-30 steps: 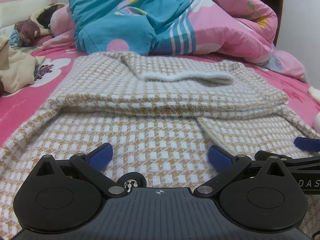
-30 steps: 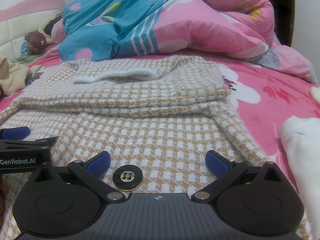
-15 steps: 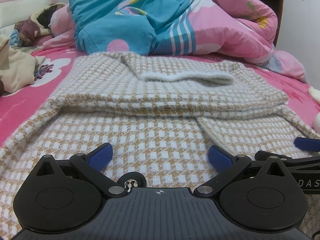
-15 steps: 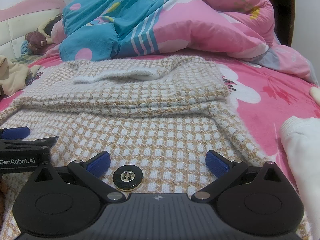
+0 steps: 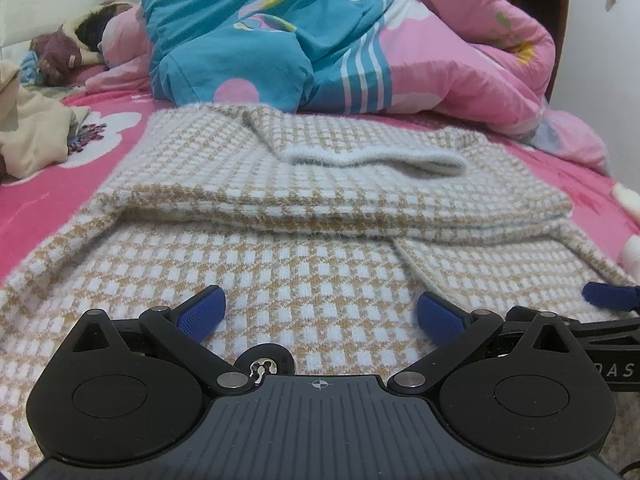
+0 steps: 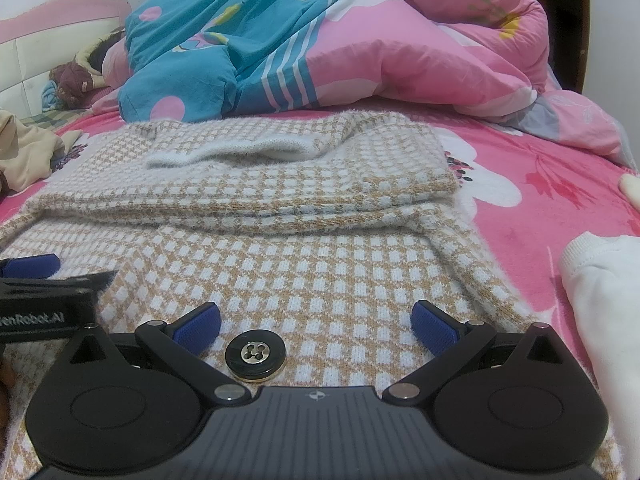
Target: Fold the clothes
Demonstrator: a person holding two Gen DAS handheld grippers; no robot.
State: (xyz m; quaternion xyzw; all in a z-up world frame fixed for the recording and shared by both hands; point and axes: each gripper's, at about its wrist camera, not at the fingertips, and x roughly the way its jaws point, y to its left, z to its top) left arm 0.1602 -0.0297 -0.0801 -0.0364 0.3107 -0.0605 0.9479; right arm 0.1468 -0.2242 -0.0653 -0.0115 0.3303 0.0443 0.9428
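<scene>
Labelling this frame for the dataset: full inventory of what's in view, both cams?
checked cardigan: 1, tan and white, spread on the bed in front of both grippers, far part folded over
button: 1, black with metal centre, on the cardigan's near edge
bedsheet: 1, pink with white flowers, under everything
quilt: 1, blue and pink, heaped at the far side
beige garment: 1, crumpled, far left
white garment: 1, near right edge of the right view
headboard: 1, pink and white, far left
left hand-held gripper: black, blue pads, open, over the cardigan
right hand-held gripper: same, open, beside the left one
</scene>
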